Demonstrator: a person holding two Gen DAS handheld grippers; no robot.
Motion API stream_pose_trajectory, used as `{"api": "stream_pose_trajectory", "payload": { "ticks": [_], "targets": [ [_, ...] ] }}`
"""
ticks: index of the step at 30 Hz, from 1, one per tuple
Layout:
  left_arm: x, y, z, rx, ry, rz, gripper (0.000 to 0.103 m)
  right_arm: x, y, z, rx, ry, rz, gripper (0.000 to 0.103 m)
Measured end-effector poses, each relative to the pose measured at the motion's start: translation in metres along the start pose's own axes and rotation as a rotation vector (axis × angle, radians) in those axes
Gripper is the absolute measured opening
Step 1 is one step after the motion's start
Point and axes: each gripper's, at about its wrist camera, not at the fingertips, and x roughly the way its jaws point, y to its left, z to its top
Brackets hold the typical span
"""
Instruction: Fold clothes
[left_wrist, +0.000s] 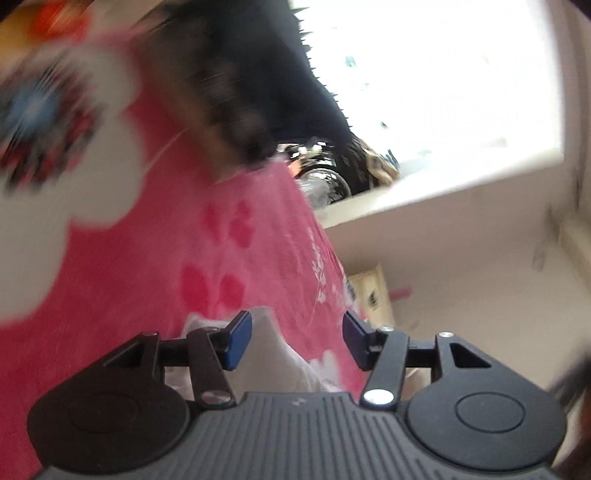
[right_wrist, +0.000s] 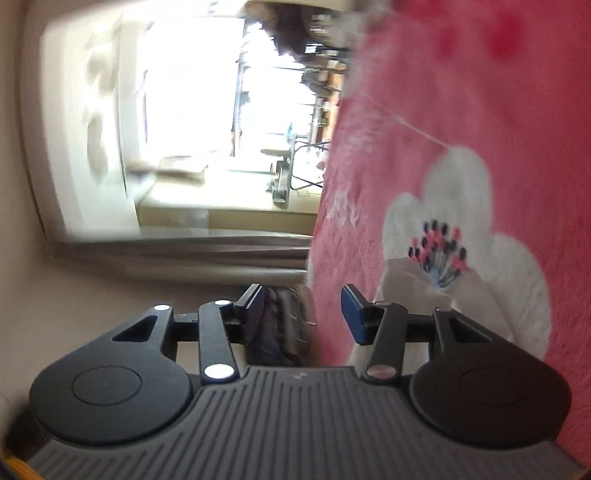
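My left gripper (left_wrist: 297, 339) is open, its blue pads wide apart over a pink fleece blanket (left_wrist: 155, 280) printed with big white flowers. A pale white piece of cloth (left_wrist: 275, 354) lies just beyond the pads, touching neither that I can tell. A dark patterned garment (left_wrist: 229, 88), badly blurred, lies at the far end of the blanket. My right gripper (right_wrist: 303, 310) is open too, at the edge of the same pink blanket (right_wrist: 498, 110). White cloth (right_wrist: 410, 284) shows beside its right finger, over a white flower print. Nothing sits between either pair of pads.
Both views are tilted. A bright window (left_wrist: 424, 74) with a pale sill (left_wrist: 443, 184) sits beyond the blanket's edge. A bright doorway (right_wrist: 221, 110) and a beige wall (right_wrist: 110, 295) lie to the left. Something dark and striped (right_wrist: 284, 325) lies below the blanket's edge.
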Motion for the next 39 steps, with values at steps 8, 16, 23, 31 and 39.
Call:
{"api": "stream_pose_trajectory", "payload": {
  "ticks": [8, 16, 23, 31, 39],
  "targets": [
    [0.071, -0.106, -0.062, 0.645, 0.217, 0.017, 0.054, 0.072, 0.096, -0.117, -0.994, 0.224, -0.327, 0.036],
    [0.117, -0.081, -0.116, 0.862, 0.243, 0.253, 0.047, 0.143, 0.063, -0.145, -1.176, 0.280, -0.419, 0.027],
    [0.104, -0.048, -0.104, 0.782, 0.217, 0.305, 0.047, 0.144, 0.048, -0.130, -1.041, 0.218, -0.364, 0.026],
    [0.091, -0.035, -0.084, 0.663, 0.093, 0.358, 0.047, 0.117, 0.014, -0.075, -0.758, 0.049, -0.344, 0.014],
    [0.084, -0.016, -0.063, 0.501, 0.012, 0.381, 0.047, 0.076, -0.021, -0.034, -0.495, -0.109, -0.377, 0.016]
  ]
}}
